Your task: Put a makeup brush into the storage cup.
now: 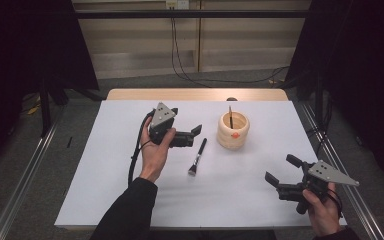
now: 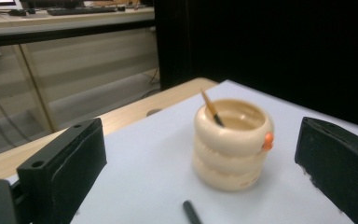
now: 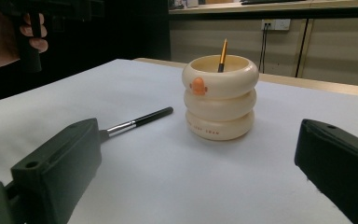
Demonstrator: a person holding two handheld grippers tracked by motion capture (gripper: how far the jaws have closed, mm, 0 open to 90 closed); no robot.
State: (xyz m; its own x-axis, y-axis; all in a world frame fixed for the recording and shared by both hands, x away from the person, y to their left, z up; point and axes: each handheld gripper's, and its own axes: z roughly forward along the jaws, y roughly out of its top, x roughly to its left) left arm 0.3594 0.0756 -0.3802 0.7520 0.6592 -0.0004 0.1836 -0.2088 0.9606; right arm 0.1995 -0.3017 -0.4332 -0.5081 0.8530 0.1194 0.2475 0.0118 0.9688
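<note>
White tabletop (image 1: 130, 200). Makeup brush (image 1: 197, 157) lies flat just left of cream holder (image 1: 233, 131). Left gripper (image 1: 192, 136), right gripper (image 1: 280, 172): jaws spread, empty. Risk: slim handle rolling away, holder tipping.

Setting: a lab-type recording room, not a home. Black curtains (image 1: 25, 45) hang at both sides of the work area. The surface is a light wooden top (image 1: 195, 94) covered by a plain white sheet (image 1: 130, 165), flanked by grey metal rails (image 1: 25, 175) on a grey floor. Black cables (image 1: 180, 55) run from a white wall socket (image 1: 176, 4) along beige wall panels (image 1: 250, 45). A far desk with dark keyboards (image 2: 81, 9) is seen in the left gripper view.
</note>
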